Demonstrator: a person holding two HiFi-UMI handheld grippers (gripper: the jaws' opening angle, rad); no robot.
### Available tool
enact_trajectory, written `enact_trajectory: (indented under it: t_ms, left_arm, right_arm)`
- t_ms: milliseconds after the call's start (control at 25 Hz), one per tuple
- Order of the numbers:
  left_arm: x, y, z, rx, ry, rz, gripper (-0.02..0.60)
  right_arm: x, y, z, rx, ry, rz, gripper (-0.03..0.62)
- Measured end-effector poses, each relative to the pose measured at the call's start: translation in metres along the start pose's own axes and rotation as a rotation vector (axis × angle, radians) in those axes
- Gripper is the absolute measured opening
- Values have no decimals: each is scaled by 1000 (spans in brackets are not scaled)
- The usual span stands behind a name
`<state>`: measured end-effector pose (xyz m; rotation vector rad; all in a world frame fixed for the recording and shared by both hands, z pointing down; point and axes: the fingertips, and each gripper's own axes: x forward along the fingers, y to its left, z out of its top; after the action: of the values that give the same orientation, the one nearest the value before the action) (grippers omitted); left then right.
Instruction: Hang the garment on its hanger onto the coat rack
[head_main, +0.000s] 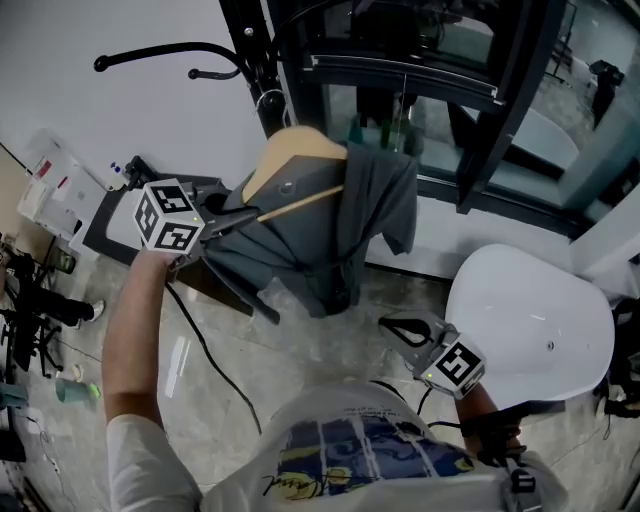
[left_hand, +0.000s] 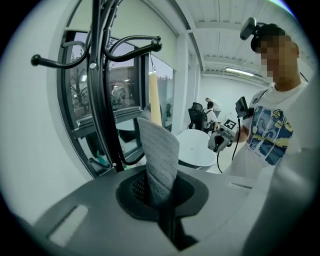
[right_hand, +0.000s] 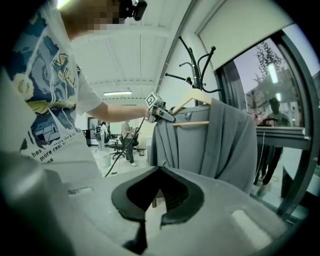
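Note:
A grey garment (head_main: 330, 225) hangs on a wooden hanger (head_main: 292, 155), held up close beside the black coat rack (head_main: 252, 55). My left gripper (head_main: 248, 212) is shut on the garment's edge, near the end of the hanger's bar. In the left gripper view a fold of grey fabric (left_hand: 159, 157) is pinched in the left gripper (left_hand: 160, 200), with the hanger (left_hand: 155, 97) behind it and the rack's pole (left_hand: 102, 100) and hooks (left_hand: 137, 42) just to the left. My right gripper (head_main: 392, 324) hangs low, shut and holding nothing. It (right_hand: 159, 170) faces the garment (right_hand: 222, 145) and the rack (right_hand: 197, 67).
A white round table (head_main: 530, 320) stands at the right, below a dark-framed window (head_main: 480, 110). A black cable (head_main: 215, 370) trails across the marble floor. Boxes and small items (head_main: 50, 190) crowd the left wall. More people sit far off in the room (left_hand: 207, 112).

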<state>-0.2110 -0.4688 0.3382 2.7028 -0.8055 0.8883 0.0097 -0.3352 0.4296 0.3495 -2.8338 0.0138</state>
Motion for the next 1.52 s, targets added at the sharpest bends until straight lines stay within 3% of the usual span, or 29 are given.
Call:
enact_trajectory:
  t_ms: [720,1000,1080,1280,1520]
  left_arm:
    - [12,54,-18,15,4,91,8]
    - [12,61,-20,43,20,177,26]
    - [8,66,-20,58,14,234,61]
    - [-9,77,-24,74,-13,381,217]
    - [-53,69,-48,16,-96,535,302]
  right_arm:
    - [20,-19,-5,-7,30,55,3]
    - [19,-15,-5,2,26,57,3]
    - [20,-11,-4,3,32,61,3]
    - [21,-1,1,3,35,64,3]
    - [24,20,-3,-4,42,53,3]
